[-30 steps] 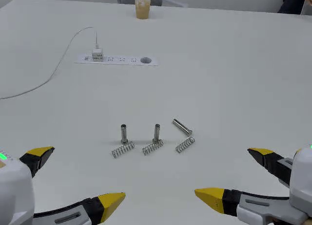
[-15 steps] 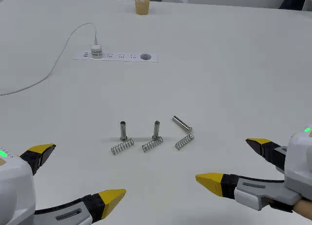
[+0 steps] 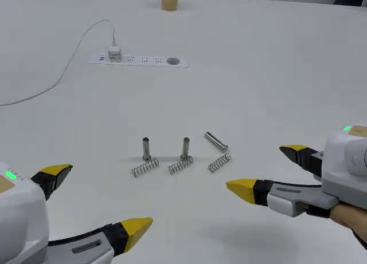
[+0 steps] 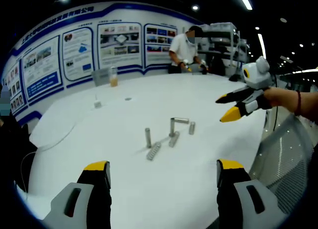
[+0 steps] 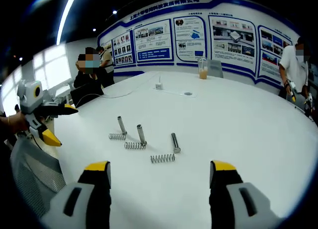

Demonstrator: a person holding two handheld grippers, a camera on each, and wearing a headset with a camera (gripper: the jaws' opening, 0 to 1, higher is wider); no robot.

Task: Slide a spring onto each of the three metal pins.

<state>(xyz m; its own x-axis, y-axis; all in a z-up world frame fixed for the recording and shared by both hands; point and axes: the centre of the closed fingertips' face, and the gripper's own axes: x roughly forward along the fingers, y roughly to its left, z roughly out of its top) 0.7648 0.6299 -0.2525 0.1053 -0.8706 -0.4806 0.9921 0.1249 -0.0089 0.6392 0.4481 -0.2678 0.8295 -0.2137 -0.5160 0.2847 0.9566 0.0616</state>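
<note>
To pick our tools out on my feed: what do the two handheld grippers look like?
Both match: the left gripper and right gripper have white bodies and grey-and-black tapered jaws ending in yellow tips. Each body carries a small green light. A dark band circles the wrist behind the right one.

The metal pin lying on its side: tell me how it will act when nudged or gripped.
The lying pin is a smooth cylinder, so it will probably roll on the flat table if nudged sideways. Its thin, shiny shaft may slip between jaws. It looks rigid.
</note>
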